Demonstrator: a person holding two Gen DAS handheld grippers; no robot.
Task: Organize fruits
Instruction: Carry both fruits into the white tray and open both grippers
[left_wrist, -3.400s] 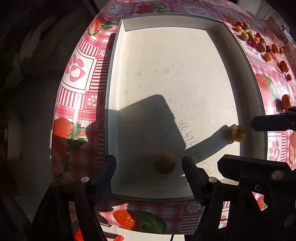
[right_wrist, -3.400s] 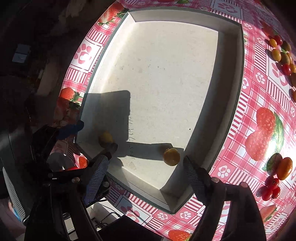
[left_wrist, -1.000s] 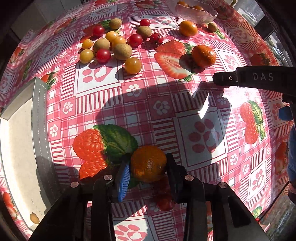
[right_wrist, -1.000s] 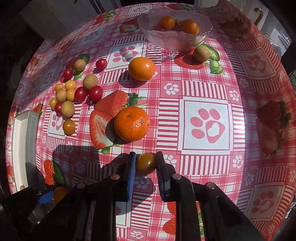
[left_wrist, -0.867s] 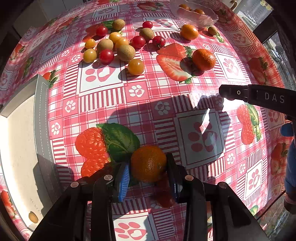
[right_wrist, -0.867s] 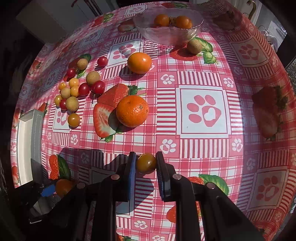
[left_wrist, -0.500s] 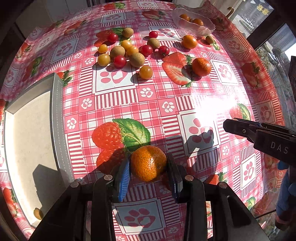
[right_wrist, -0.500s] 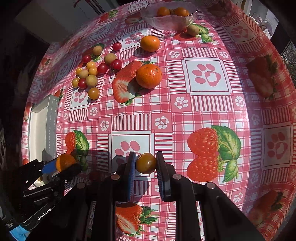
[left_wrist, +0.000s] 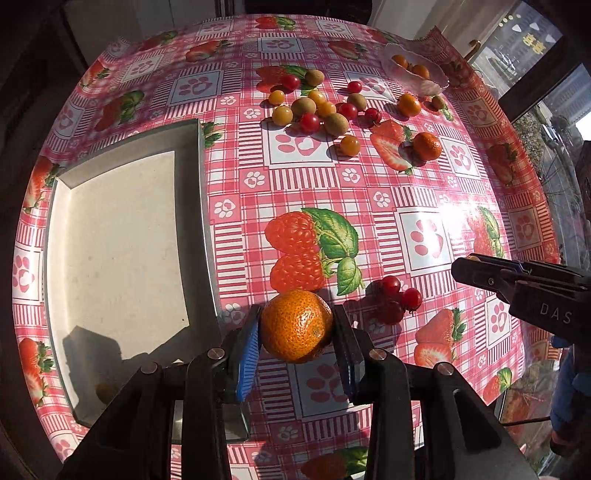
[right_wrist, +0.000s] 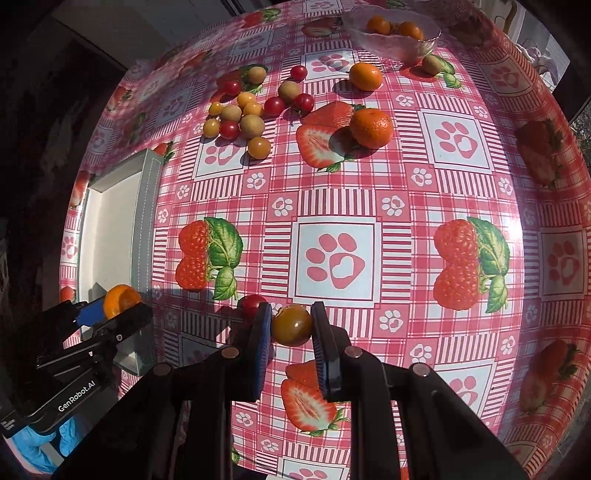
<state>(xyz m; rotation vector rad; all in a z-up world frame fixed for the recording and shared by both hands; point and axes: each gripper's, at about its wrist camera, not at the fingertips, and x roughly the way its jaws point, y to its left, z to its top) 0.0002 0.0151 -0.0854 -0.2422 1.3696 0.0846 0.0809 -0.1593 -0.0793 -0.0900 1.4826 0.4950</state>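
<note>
My left gripper (left_wrist: 296, 326) is shut on a mandarin (left_wrist: 296, 325) and holds it above the tablecloth, just right of the white tray (left_wrist: 201, 206). It also shows in the right wrist view (right_wrist: 120, 300), at the tray's near corner. My right gripper (right_wrist: 291, 325) is shut on an orange-brown cherry tomato (right_wrist: 291, 325) above the cloth; its fingers (left_wrist: 517, 278) show at the right of the left wrist view. A small yellow fruit (left_wrist: 105, 391) lies in the tray's near shaded corner.
A cluster of small red, yellow and brown fruits (left_wrist: 317, 110) lies at the far side. Two mandarins (right_wrist: 371, 127) (right_wrist: 365, 76) lie near a glass bowl (right_wrist: 391, 37) holding oranges. Red cherry tomatoes (left_wrist: 397, 295) lie right of the left gripper.
Both grippers have pulled back and risen from the far fruit, each keeping its fruit. The left one now sits closer to the tray, which fills more of its view.
</note>
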